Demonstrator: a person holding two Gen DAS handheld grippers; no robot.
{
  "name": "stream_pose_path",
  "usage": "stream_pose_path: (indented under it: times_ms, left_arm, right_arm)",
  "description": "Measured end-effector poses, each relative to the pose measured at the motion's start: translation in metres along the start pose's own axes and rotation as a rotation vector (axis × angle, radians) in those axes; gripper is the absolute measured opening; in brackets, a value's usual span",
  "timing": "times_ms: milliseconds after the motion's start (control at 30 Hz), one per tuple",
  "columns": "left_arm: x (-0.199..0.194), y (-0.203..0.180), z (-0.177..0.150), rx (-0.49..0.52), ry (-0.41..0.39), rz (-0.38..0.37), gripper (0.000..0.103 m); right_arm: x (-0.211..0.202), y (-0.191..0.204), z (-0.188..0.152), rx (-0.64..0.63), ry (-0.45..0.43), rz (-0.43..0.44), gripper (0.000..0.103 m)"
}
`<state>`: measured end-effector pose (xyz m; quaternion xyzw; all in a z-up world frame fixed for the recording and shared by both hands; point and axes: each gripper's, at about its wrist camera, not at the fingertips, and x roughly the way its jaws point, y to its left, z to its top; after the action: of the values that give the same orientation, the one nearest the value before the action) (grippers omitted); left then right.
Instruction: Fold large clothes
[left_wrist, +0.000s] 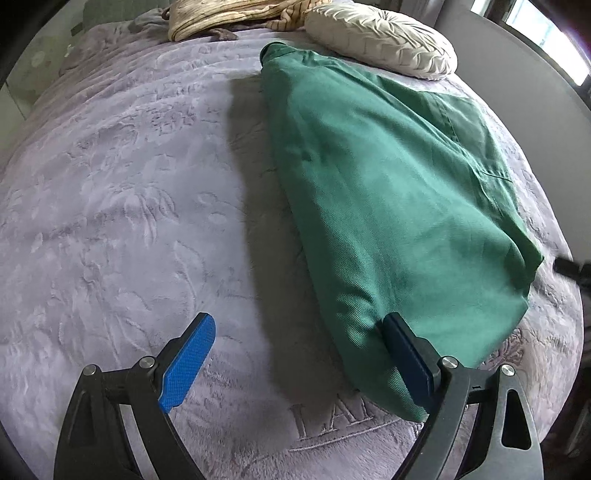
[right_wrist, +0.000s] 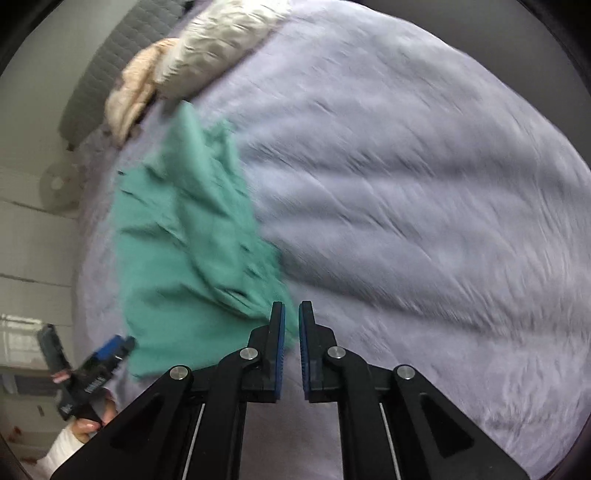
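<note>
A green garment (left_wrist: 373, 206) lies folded lengthwise on the lilac bedspread (left_wrist: 122, 206). My left gripper (left_wrist: 299, 363) is open, its jaws wide apart; the right finger touches the garment's near edge and the left finger is over bare bedspread. In the blurred right wrist view the green garment (right_wrist: 184, 236) lies to the left. My right gripper (right_wrist: 291, 350) has its jaws nearly together on the garment's near corner. The left gripper (right_wrist: 92, 369) shows at the lower left of that view, in a hand.
A cream round cushion (left_wrist: 380, 40) and a striped beige cloth (left_wrist: 229, 18) lie at the head of the bed. The bedspread (right_wrist: 424, 206) stretches wide to the right of the garment. A wall and a fan (right_wrist: 59, 184) stand left of the bed.
</note>
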<state>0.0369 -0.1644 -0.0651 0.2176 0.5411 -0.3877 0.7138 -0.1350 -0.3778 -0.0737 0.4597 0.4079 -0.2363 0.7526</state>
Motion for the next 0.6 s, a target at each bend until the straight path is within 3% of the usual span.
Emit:
stream_pose_path:
  times_ms: [33, 100, 167, 267, 400, 600]
  left_arm:
    - [0.000, 0.000, 0.000, -0.005, 0.005, 0.004, 0.093]
    - [0.000, -0.001, 0.001, -0.013, 0.014, 0.011, 0.093]
    - [0.000, -0.002, 0.001, -0.015, 0.019, 0.020, 0.093]
    - [0.000, -0.003, 0.002, -0.015, 0.020, 0.032, 0.093]
    - [0.000, -0.004, 0.002, -0.029, 0.023, 0.038, 0.093]
    - [-0.001, -0.008, 0.005, 0.000, 0.041, 0.047, 0.093]
  right_arm:
    - [0.005, 0.011, 0.007, -0.026, -0.002, 0.015, 0.013]
    - [0.015, 0.029, 0.020, -0.080, -0.005, 0.018, 0.041]
    - [0.027, 0.045, 0.034, -0.144, -0.018, 0.008, 0.050]
    - [0.045, 0.060, 0.058, -0.201, -0.026, -0.045, 0.050]
    - [0.084, 0.051, 0.090, -0.155, 0.008, -0.089, 0.047]
    - [0.109, 0.032, 0.101, -0.135, 0.034, -0.070, 0.048]
